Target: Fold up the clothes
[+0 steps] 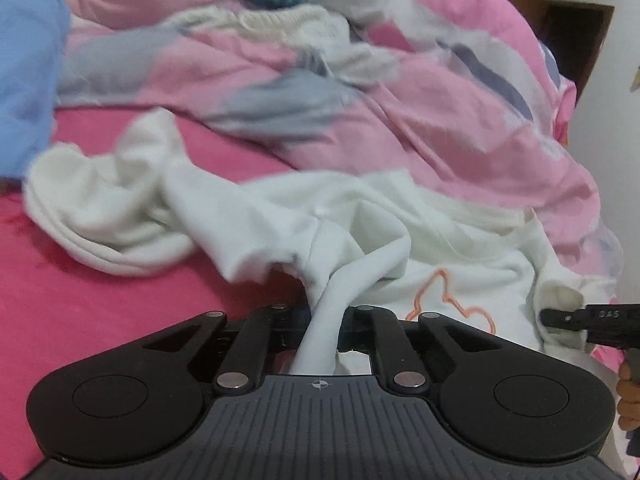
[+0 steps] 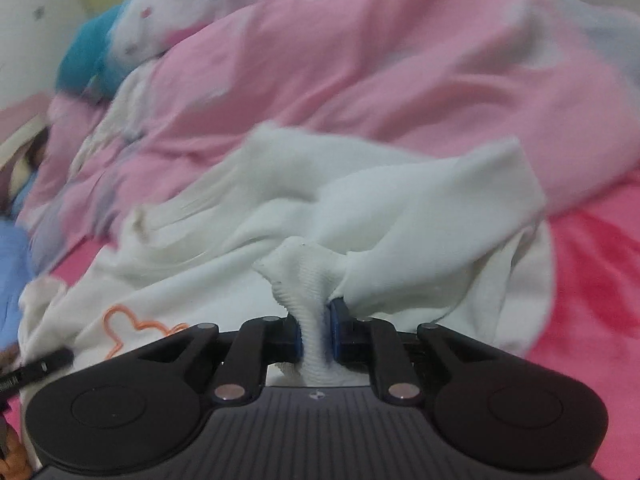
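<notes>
1. Step in hand: grab-and-spread. White sweatshirt (image 1: 460,248) with an orange outline print lies crumpled on the pink bed (image 1: 80,300), front edge nearest the cameras, back edge up against the pink duvet (image 1: 440,128).
2. Left claw (image 1: 322,320) – clamped on a smooth rolled fold of the sweatshirt; fabric runs right through between the jaws.
3. Right claw (image 2: 314,332) – clamped on a ribbed bit, looks like a cuff or hem; blue pads (image 2: 335,330) pinch it from both sides.
4. The claws sit near each other, both on the near edge.
5. One sleeve (image 1: 100,208) trails off bunched on the left-wrist view's left side; nothing is flat yet.
6. Next move, my read: lift and pull the two grips apart to tension the cloth, then lay it flat before any fold. Need clearance from the duvet.
7. Risk: grips may be on mismatched points – one cuff, one body fold – so it could twist, not spread.
</notes>
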Demonstrator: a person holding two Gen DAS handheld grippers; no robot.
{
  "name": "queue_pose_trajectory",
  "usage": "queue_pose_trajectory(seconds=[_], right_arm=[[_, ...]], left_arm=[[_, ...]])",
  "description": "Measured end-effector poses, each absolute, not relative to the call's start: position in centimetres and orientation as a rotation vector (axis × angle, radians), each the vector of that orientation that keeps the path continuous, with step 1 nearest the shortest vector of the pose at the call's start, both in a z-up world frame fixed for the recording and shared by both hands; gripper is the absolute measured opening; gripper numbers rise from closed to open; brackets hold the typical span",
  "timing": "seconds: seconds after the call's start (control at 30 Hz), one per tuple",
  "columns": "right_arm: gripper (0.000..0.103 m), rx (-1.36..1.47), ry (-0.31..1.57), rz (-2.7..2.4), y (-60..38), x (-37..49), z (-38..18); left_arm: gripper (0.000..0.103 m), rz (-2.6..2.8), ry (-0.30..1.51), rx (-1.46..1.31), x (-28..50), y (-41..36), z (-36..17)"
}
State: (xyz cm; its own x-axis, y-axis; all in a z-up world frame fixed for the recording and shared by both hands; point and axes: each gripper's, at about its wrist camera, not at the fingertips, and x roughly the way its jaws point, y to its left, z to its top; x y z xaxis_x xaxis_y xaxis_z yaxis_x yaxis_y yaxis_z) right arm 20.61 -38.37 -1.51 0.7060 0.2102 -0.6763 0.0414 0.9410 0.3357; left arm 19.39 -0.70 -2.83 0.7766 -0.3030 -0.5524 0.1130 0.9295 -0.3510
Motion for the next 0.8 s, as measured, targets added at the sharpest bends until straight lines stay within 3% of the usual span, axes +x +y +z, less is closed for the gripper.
queue_pose_trajectory(seconds=[0.27, 0.47, 0.53, 0.6, 0.67, 0.8], right_arm=[[0.012, 0.209, 0.782, 0.278, -28.0, 23.8, -2.0], [0.012, 0.267, 0.664, 0.07, -32.4, 22.0, 0.7], [0.019, 0.337, 0.658, 0.021, -35.7, 20.7, 2.0], [0.057, 0.429, 0.686, 0.001, -38.7, 19.2, 3.0], [0.067, 0.485, 0.692, -0.032, -41.2, 16.7, 4.1], [0.068, 0.622, 0.694, -0.045, -45.3, 10.4, 6.2]], left_arm=[[0.009, -0.118, 0.641, -0.326, 19.4, 3.3, -2.3], [0.016, -0.097, 0.729, -0.362, 20.0, 4.4, -3.3], [0.022, -0.1, 0.758, -0.404, 19.5, 5.1, -3.0], [0.035, -0.102, 0.792, -0.452, 18.7, 5.9, -2.5], [0.042, -0.095, 0.813, -0.477, 17.3, 6.6, -1.6], [0.047, -0.13, 0.825, -0.479, 12.9, 7.9, 0.7]])
